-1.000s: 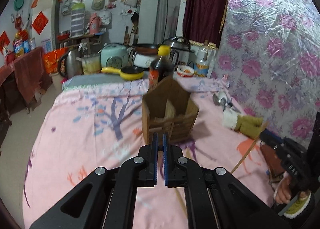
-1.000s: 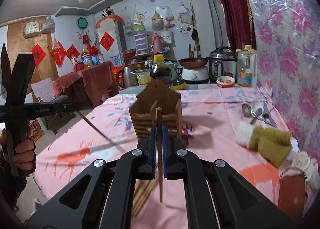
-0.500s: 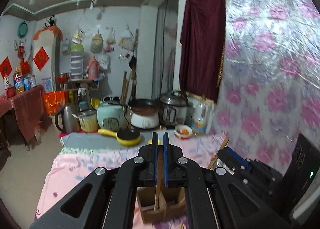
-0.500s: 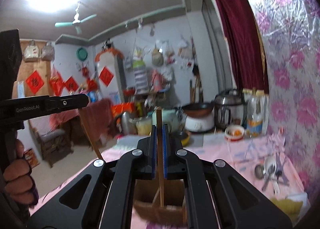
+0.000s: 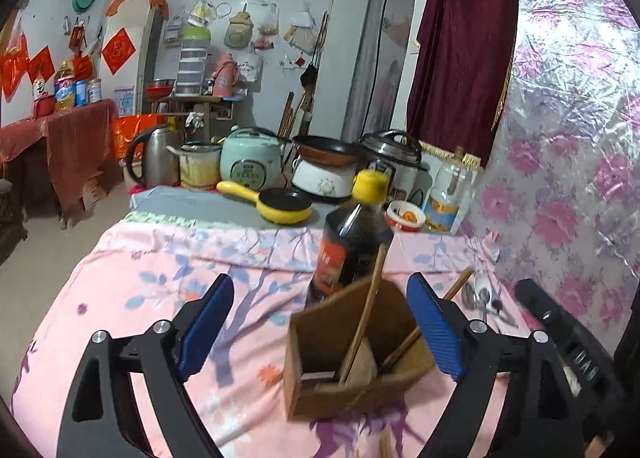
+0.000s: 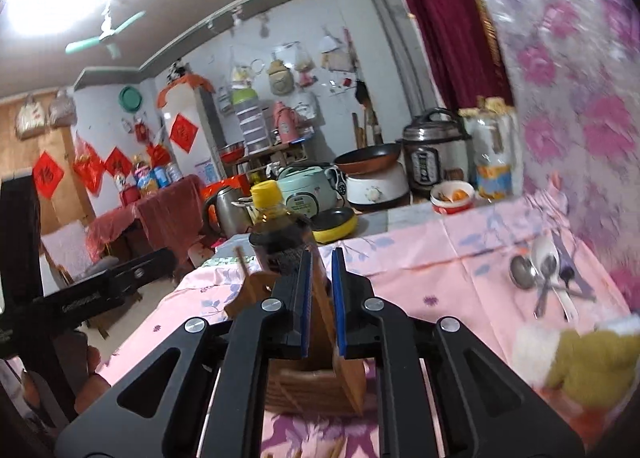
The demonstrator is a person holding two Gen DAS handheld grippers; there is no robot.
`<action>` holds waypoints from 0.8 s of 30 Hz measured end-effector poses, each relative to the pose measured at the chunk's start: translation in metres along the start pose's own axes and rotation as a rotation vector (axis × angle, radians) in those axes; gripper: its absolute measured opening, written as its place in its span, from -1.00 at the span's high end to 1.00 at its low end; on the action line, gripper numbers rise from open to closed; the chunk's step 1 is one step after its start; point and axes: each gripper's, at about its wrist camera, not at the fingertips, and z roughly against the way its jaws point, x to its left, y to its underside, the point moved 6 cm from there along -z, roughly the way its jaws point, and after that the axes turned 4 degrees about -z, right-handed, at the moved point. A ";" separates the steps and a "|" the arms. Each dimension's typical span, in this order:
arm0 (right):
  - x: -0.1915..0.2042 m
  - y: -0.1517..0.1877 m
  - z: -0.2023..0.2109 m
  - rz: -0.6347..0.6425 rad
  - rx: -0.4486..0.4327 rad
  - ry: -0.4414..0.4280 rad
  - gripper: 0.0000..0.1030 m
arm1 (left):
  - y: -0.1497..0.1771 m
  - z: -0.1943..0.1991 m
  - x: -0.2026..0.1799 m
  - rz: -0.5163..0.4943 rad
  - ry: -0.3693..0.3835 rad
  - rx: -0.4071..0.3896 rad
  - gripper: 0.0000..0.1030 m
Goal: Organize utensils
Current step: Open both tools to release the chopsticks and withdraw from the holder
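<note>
A wooden utensil holder (image 5: 360, 354) stands on the pink tablecloth, right below both grippers. My left gripper (image 5: 320, 326) is wide open above it; a wooden chopstick (image 5: 366, 310) leans free inside the holder. A second chopstick (image 5: 456, 284) slants in from the right. My right gripper (image 6: 319, 294) is open by a narrow gap, with a chopstick (image 6: 324, 298) standing between its pads above the holder (image 6: 316, 382). Spoons (image 6: 546, 278) lie on the cloth at the right.
A dark sauce bottle with a yellow cap (image 5: 352, 242) stands just behind the holder. Pots, a kettle, rice cookers and a yellow pan (image 5: 280, 206) crowd the table's far end. A yellow-green cloth (image 6: 592, 362) lies at the right. The floral foil wall (image 5: 580, 138) bounds the right side.
My left gripper has opened wide and let go of its chopstick, which now leans in the holder. Both grippers tilted back down over the holder. The right gripper's pads have parted slightly.
</note>
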 end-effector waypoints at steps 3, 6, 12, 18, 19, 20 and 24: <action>-0.014 0.020 0.019 -0.060 0.016 0.029 0.33 | 0.028 0.017 0.011 -0.019 -0.059 0.017 -0.89; -0.027 0.051 0.042 -0.106 0.011 0.074 -0.49 | 0.069 0.027 0.025 -0.043 -0.123 0.089 -0.89; -0.043 0.126 0.073 -0.127 0.131 0.135 -0.74 | 0.190 0.047 0.044 -0.035 -0.156 0.291 -0.89; -0.047 0.174 0.096 -0.112 0.252 0.125 -0.74 | 0.259 0.088 0.018 -0.092 -0.055 0.363 -0.89; -0.048 0.178 0.099 -0.114 0.258 0.128 -0.74 | 0.264 0.094 0.012 -0.127 -0.050 0.363 -0.89; -0.050 0.185 0.102 -0.121 0.276 0.130 -0.74 | 0.271 0.101 0.004 -0.162 -0.041 0.365 -0.89; -0.053 0.199 0.113 -0.121 0.312 0.131 -0.74 | 0.291 0.115 -0.024 -0.269 0.055 0.382 -0.89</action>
